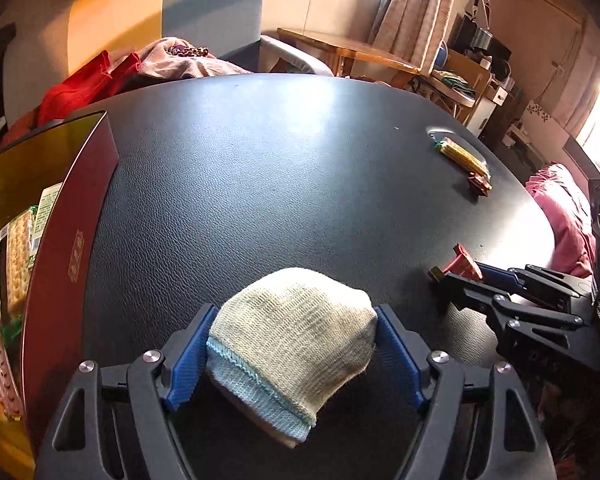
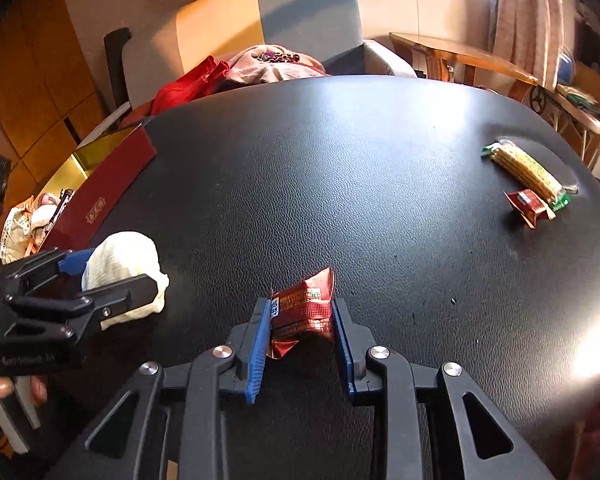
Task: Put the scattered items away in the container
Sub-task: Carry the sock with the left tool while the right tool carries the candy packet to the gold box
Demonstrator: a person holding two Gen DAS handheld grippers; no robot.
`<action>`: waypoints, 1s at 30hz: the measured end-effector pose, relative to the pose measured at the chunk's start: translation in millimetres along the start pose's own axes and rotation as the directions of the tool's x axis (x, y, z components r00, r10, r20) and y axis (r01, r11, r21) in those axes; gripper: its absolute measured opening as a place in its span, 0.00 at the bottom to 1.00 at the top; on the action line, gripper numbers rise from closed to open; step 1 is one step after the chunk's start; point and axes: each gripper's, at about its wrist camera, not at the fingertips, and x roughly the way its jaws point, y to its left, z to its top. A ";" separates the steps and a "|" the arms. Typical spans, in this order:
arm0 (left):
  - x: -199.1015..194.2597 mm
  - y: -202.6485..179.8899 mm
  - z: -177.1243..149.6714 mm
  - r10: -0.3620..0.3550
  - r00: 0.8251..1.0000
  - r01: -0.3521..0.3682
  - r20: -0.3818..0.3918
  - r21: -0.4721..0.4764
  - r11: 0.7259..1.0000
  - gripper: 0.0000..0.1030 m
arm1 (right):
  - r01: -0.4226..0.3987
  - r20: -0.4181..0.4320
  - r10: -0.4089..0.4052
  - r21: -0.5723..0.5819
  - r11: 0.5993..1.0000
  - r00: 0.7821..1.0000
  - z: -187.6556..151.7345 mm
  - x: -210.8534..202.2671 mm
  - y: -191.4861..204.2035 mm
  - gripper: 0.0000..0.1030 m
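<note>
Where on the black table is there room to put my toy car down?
The big middle of the black table is bare, between the red box and the two snacks, the yellow cracker pack and small red packet. Near you it's crowded: the left gripper holds a sock, the right gripper a red wrapper.

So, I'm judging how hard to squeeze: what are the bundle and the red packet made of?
Bundle: soft knitted fabric, matte; ribbed stitches and a pale blue hem show. Red packet: probably thin foil or metallised plastic; glossy, creased, printed.
</note>
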 end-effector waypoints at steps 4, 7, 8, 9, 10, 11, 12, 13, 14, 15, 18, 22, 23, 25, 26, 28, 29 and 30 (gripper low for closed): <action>-12.3 0.8 -2.8 -0.004 1.000 0.004 0.020 -0.007 1.000 0.77 | 0.007 0.014 -0.007 -0.005 1.000 1.000 0.9 -7.0 4.8 0.29; -29.0 3.4 -0.6 -0.011 0.998 0.012 0.055 -0.017 1.000 0.77 | 0.002 0.026 -0.002 -0.010 1.000 1.000 3.9 -12.5 9.5 0.29; -36.3 4.7 0.5 -0.012 0.997 0.013 0.071 -0.020 1.000 0.77 | 0.000 0.030 0.001 -0.012 1.000 1.000 5.1 -14.4 11.4 0.29; -44.0 6.6 1.7 -0.012 0.996 0.014 0.086 -0.024 1.000 0.77 | -0.003 0.033 0.004 -0.014 1.000 0.999 6.9 -16.2 14.0 0.29; -52.4 8.9 2.9 -0.011 0.995 0.015 0.104 -0.029 0.999 0.77 | -0.008 0.036 0.009 -0.017 1.000 0.999 8.8 -17.7 17.0 0.29; -61.2 11.8 4.1 -0.007 0.992 0.012 0.124 -0.034 0.999 0.77 | -0.017 0.041 0.018 -0.022 1.000 0.999 11.9 -19.7 21.1 0.29; -67.7 15.0 5.2 0.000 0.991 0.005 0.137 -0.037 0.999 0.77 | -0.033 0.046 0.034 -0.026 0.999 0.998 15.6 -21.4 25.7 0.29; -75.5 20.6 5.7 0.013 0.988 -0.006 0.153 -0.046 0.999 0.77 | -0.052 0.051 0.054 -0.030 0.998 0.997 19.8 -22.7 31.1 0.29; -83.3 26.3 6.2 0.027 0.985 -0.018 0.169 -0.055 0.998 0.77 | -0.068 0.055 0.070 -0.036 0.997 0.996 23.5 -23.4 36.7 0.29; -91.1 31.9 6.7 0.040 0.982 -0.029 0.185 -0.063 0.998 0.77 | -0.087 0.061 0.090 -0.052 0.995 0.994 29.3 -24.0 46.5 0.29; -111.0 58.2 6.7 0.098 0.970 -0.073 0.221 -0.120 0.990 0.77 | -0.150 0.078 0.159 -0.106 0.983 0.984 46.6 -25.0 78.3 0.29; -133.9 108.7 3.4 0.207 0.947 -0.154 0.245 -0.219 0.963 0.77 | -0.245 0.074 0.264 -0.195 0.950 0.962 69.6 -20.2 132.1 0.29; -138.0 122.9 3.0 0.235 0.940 -0.174 0.246 -0.247 0.953 0.77 | -0.265 0.066 0.285 -0.218 0.939 0.956 73.9 -17.5 146.9 0.29; -143.2 146.6 2.5 0.281 0.929 -0.209 0.239 -0.288 0.935 0.77 | -0.301 0.048 0.324 -0.262 0.917 0.945 81.5 -11.0 177.5 0.29; -144.8 157.4 2.2 0.301 0.925 -0.225 0.233 -0.304 0.926 0.77 | -0.312 0.038 0.336 -0.283 0.907 0.941 84.6 -7.4 191.7 0.29; -147.3 179.5 1.4 0.336 0.915 -0.251 0.222 -0.337 0.907 0.77 | -0.335 0.018 0.358 -0.312 0.889 0.934 90.3 1.8 218.8 0.29; -147.1 187.3 1.5 0.347 0.913 -0.261 0.215 -0.346 0.901 0.77 | -0.344 0.009 0.366 -0.322 0.882 0.930 93.8 6.8 229.5 0.29; -146.4 194.1 1.8 0.360 0.909 -0.273 0.212 -0.351 0.896 0.77 | -0.353 0.000 0.374 -0.332 0.875 0.927 97.5 11.8 240.5 0.29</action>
